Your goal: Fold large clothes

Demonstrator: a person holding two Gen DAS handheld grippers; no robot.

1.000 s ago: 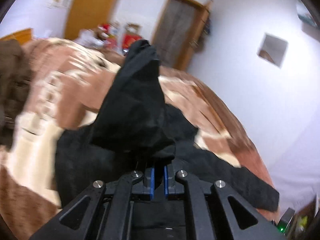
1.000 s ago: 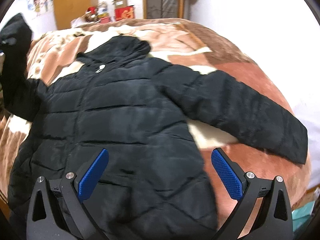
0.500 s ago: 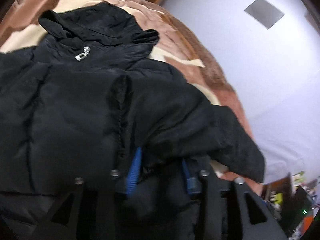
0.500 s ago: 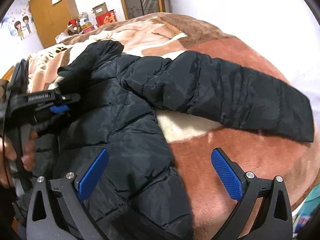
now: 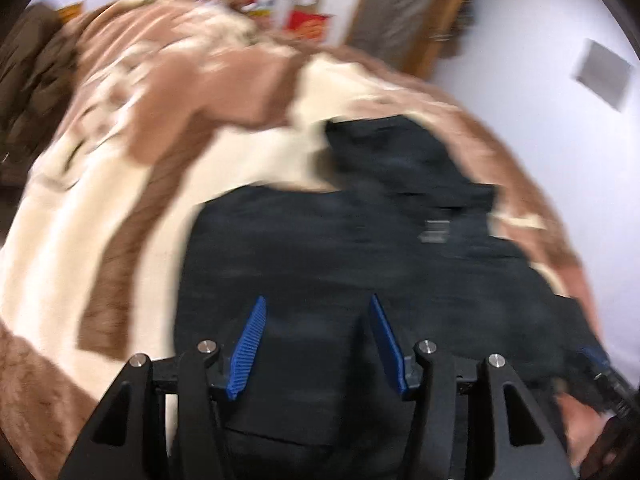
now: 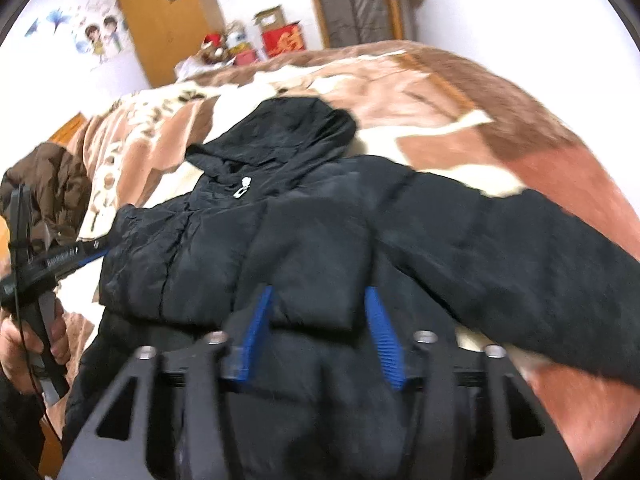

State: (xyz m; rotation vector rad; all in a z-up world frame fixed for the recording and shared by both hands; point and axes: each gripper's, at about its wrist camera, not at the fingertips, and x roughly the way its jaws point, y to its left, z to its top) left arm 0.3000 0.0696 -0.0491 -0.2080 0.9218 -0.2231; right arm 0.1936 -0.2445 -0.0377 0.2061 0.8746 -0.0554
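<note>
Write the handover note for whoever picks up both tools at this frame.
Left tool: jaws just opened, nothing pinched, over the black jacket.
Right tool: jaws have just been closing, partly apart above the folded sleeve; contact unclear.
Jacket lies zipper-up on the blanket, hood far.
Done: that sleeve folded across the chest.
Left: other sleeve lies spread out; then fold the body.

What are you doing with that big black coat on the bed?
A person holding a gripper in each hand is folding a black hooded jacket spread on a brown and cream blanket. One sleeve already lies folded across the chest; the other sleeve still stretches out sideways. The left gripper has just been opening, and nothing is between its pads. The right gripper has just been closing, with jacket fabric between its pads.
</note>
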